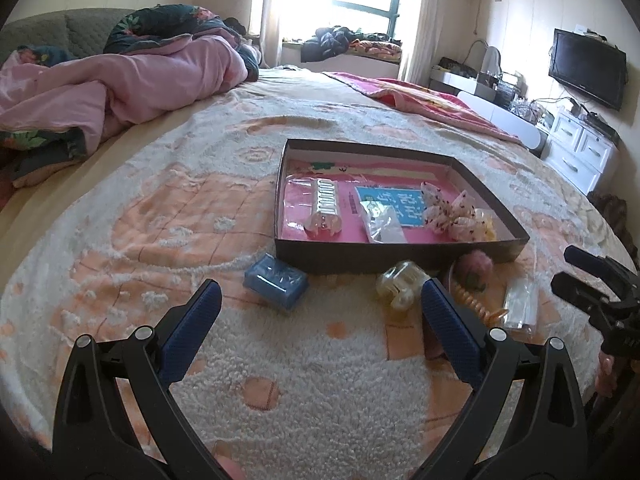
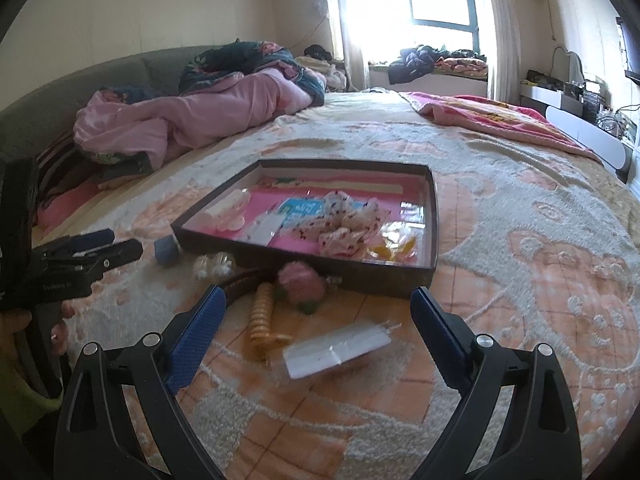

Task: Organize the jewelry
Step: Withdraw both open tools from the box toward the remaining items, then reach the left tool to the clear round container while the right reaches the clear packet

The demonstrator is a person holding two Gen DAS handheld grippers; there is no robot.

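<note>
A shallow dark box (image 1: 396,258) (image 2: 304,266) with a pink floor lies on the bed. It holds a clear hair claw (image 1: 325,210), a small plastic bag (image 1: 385,226) and a floral scrunchie (image 1: 452,212) (image 2: 348,224). In front of it lie a blue case (image 1: 276,280) (image 2: 165,250), a yellowish claw clip (image 1: 400,286), a pink pompom tie (image 2: 302,282), an orange spiral tie (image 2: 262,318) and a clear packet (image 2: 336,350). My left gripper (image 1: 320,292) is open just before the blue case and claw clip. My right gripper (image 2: 316,304) is open above the spiral tie and packet.
The bed has an orange and white chenille cover (image 1: 304,376). A pink quilt (image 1: 120,88) is bunched at the far left, a pink blanket (image 1: 432,100) at the far right. White drawers (image 1: 580,148) and a TV (image 1: 586,68) stand right of the bed.
</note>
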